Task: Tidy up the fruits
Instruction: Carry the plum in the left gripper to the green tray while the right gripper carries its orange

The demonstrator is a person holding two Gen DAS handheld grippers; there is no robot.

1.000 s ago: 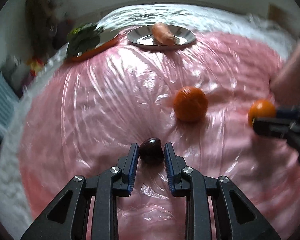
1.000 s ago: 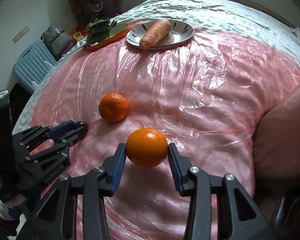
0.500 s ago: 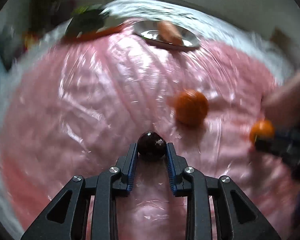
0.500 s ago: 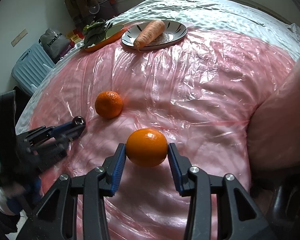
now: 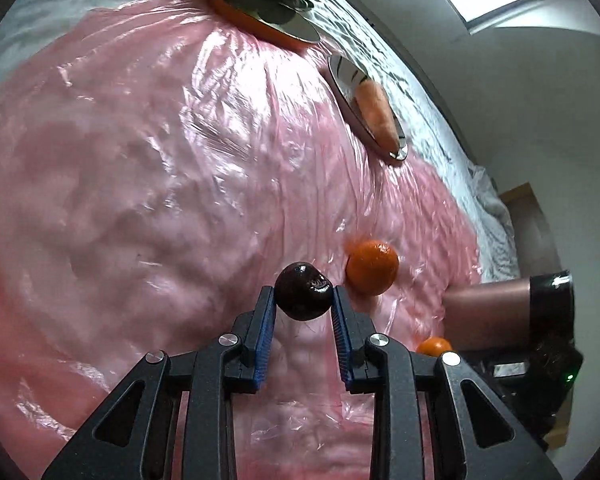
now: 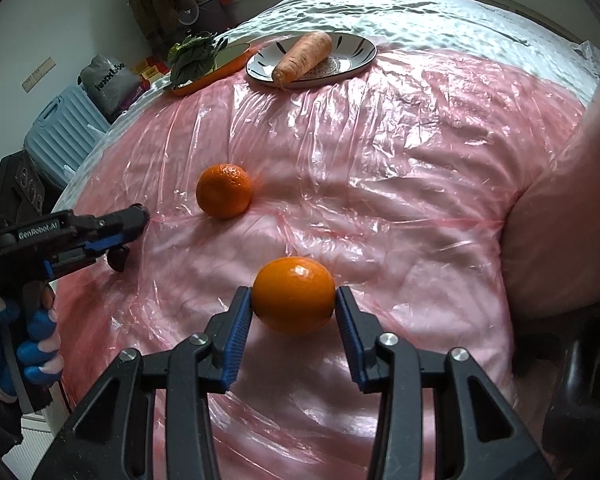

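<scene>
My left hand-held gripper (image 5: 303, 299) pinches a dark plum (image 5: 303, 297); my right hand-held gripper (image 6: 294, 307) clamps an orange (image 6: 294, 299). A tangerine (image 6: 224, 191) lies at eleven o'clock of it.

the pink plastic sheet (image 6: 380, 168) lies bare across its wide middle, giving open passage between the near fruit and the far dishes. a loose tangerine (image 6: 224, 196) sits alone on that sheet, the one obstacle in the central stretch, just beyond the left gripper (image 6: 128, 236) with its dark plum (image 5: 303, 297). the right gripper (image 6: 294, 306), filled by an orange (image 6: 294, 300), takes up the near middle. at the far edge, a patterned plate (image 6: 352, 58) bearing a carrot (image 6: 304, 60) stands just beside an orange dish (image 6: 204, 82) heaped with green leaves (image 6: 192, 58). on the right a person's forearm (image 6: 560, 220) walls off that side.
</scene>
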